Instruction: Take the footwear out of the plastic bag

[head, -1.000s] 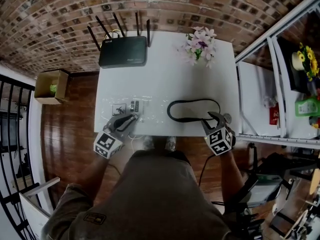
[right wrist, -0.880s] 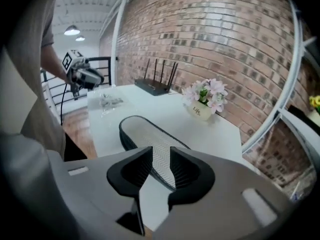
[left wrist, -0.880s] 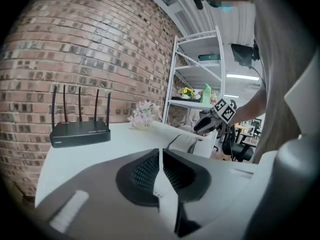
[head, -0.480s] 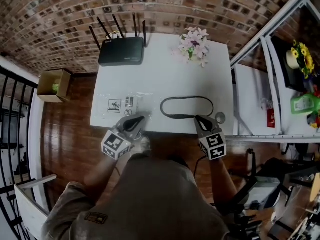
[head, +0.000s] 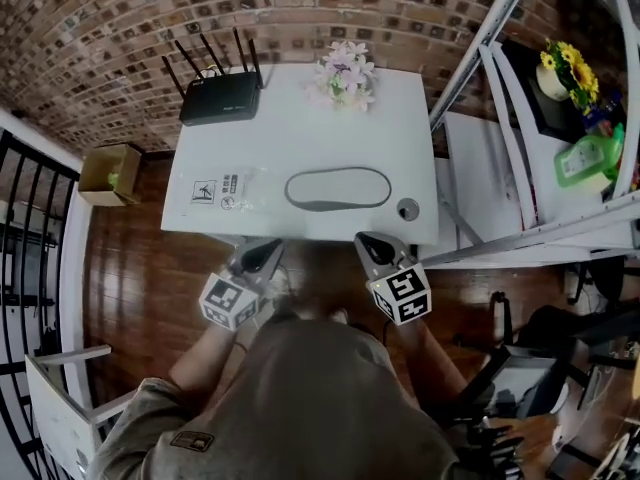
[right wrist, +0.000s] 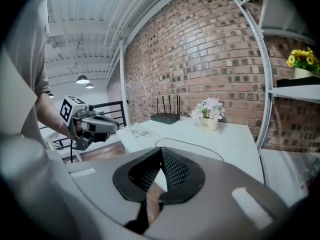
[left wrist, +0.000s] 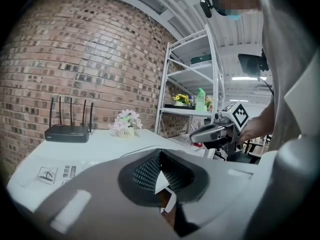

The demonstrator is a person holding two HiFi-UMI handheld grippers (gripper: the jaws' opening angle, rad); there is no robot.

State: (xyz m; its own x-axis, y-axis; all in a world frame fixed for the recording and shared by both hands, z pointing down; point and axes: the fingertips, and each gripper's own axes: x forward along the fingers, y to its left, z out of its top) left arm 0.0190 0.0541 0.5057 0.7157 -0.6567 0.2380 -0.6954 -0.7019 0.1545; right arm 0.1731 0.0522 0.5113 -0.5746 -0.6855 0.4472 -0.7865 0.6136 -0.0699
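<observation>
One flat piece of footwear (head: 338,188) lies bare on the white table (head: 300,128), just beside the clear plastic bag (head: 232,188). It looks light, thin and floppy, so a pinch on its dark rim should hold best. The left gripper (head: 266,250) and right gripper (head: 366,242) hang off the near table edge, jaws together and empty; the right has just closed.

White table (head: 300,138), black router (head: 218,111), red-brown brick wall (head: 300,8), brown plank floor (head: 125,258), seemingly grey, dark-rimmed footwear (head: 335,206).
</observation>
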